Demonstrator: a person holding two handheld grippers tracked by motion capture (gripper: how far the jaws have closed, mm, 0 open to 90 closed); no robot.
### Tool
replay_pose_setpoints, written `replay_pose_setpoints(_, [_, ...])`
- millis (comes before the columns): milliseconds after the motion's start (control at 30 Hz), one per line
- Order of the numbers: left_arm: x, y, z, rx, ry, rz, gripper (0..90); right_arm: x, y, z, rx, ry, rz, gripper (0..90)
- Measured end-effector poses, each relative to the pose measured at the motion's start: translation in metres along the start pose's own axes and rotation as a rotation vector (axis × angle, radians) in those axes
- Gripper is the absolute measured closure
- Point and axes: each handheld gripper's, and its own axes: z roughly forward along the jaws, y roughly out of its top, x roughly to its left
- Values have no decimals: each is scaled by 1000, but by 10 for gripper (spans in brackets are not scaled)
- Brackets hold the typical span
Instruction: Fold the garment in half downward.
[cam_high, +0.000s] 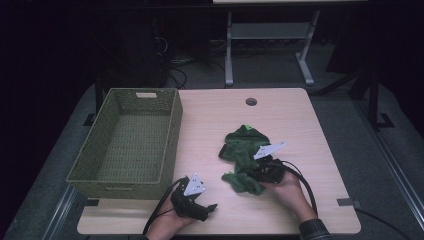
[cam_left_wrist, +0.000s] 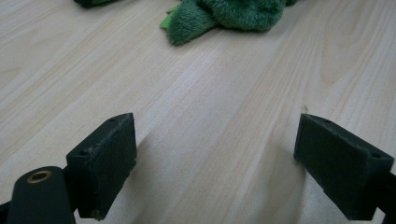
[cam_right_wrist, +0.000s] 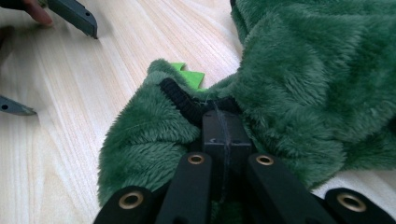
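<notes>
A fuzzy dark-green garment (cam_high: 243, 150) with a black ribbed edge and light-green spikes lies crumpled on the wooden table (cam_high: 285, 120), right of centre. My right gripper (cam_high: 253, 175) comes in from the right and is shut on the garment's near fold. In the right gripper view the two jaws (cam_right_wrist: 222, 119) meet on the black edge with green pile (cam_right_wrist: 303, 70) bulging around them. My left gripper (cam_high: 208, 208) rests low over the table near the front edge, open, with bare wood between its pads (cam_left_wrist: 215, 163). The garment's edge (cam_left_wrist: 224, 14) lies well beyond them.
A green woven basket (cam_high: 172, 137) stands on the table's left side, with nothing visible inside. A round cable hole (cam_high: 251, 102) sits near the table's far edge. Beyond the table are dark floor and a grey desk frame (cam_high: 230, 55). The left gripper's fingers (cam_right_wrist: 74, 16) show past the garment.
</notes>
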Motion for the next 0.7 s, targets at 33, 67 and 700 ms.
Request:
replay_pose_setpoints(33, [0,0,0,0,1,-1,124,0,0,0,-2,-1,-1,900])
replay_pose_setpoints(67, [0,0,0,0,2,-4,124,1,0,0,-2,-4,-3,900])
replay_pose_setpoints(700, [0,30,2,36,-43,0,139,-2,7,-37,-149,-71,0,572])
